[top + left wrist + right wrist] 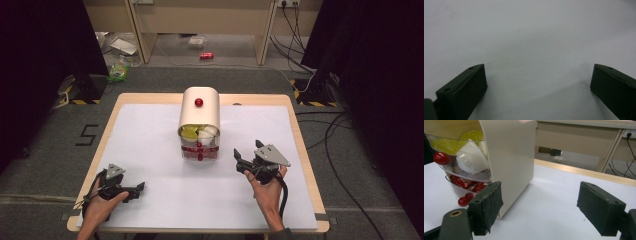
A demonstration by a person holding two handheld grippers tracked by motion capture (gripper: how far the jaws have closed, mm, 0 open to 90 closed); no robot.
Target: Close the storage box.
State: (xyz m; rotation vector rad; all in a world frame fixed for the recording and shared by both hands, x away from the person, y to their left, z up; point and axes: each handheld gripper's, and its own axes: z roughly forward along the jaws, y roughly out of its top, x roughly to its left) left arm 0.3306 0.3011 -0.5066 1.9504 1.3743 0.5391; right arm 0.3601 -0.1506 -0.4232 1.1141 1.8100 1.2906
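At the lower left of the high view we rest our left gripper [141, 186] on the white table sheet [150, 145], jaws apart and empty. Lower right of centre, our right gripper [246, 155] also stands apart, empty, near the cream rounded plastic drawer cabinet [200, 112] at frame centre. If we approach askew (its clear drawers have small red knobs [441, 158]), we could shove the cabinet away.

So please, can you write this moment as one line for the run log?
left gripper: open, empty, over white table | right gripper: open, empty, beside cream drawer box | drawers: clear, red knobs, closed
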